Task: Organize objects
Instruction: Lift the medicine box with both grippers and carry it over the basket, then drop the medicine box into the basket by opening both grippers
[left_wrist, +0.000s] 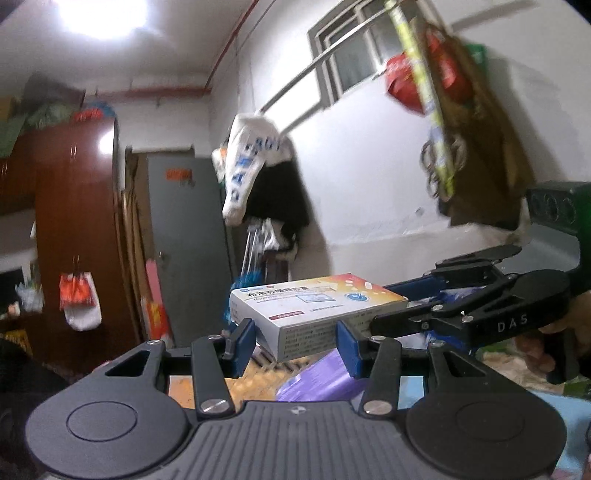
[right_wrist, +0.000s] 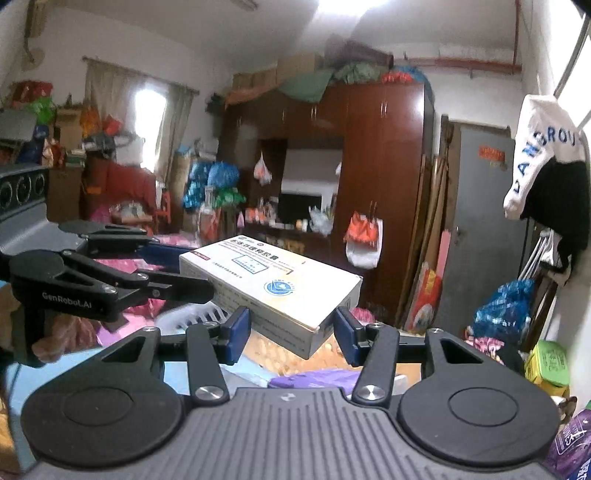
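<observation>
White medicine box (left_wrist: 317, 310) held aloft, level. Purple bag (left_wrist: 317, 380) below it; dark wardrobe (right_wrist: 384, 192) behind. Left gripper (right_wrist: 184, 273) clamps its far end; right gripper (right_wrist: 291, 332) spread wide, pads flanking its near corner, grip uncertain.

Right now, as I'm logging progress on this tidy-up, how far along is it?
Done: nothing looks put away yet; a purple pack lies loose below. In hand: the medicine box is up in the air, a corner between the fingers of both the left gripper and right gripper; which one carries it I cannot tell. Left: setting it down.
</observation>
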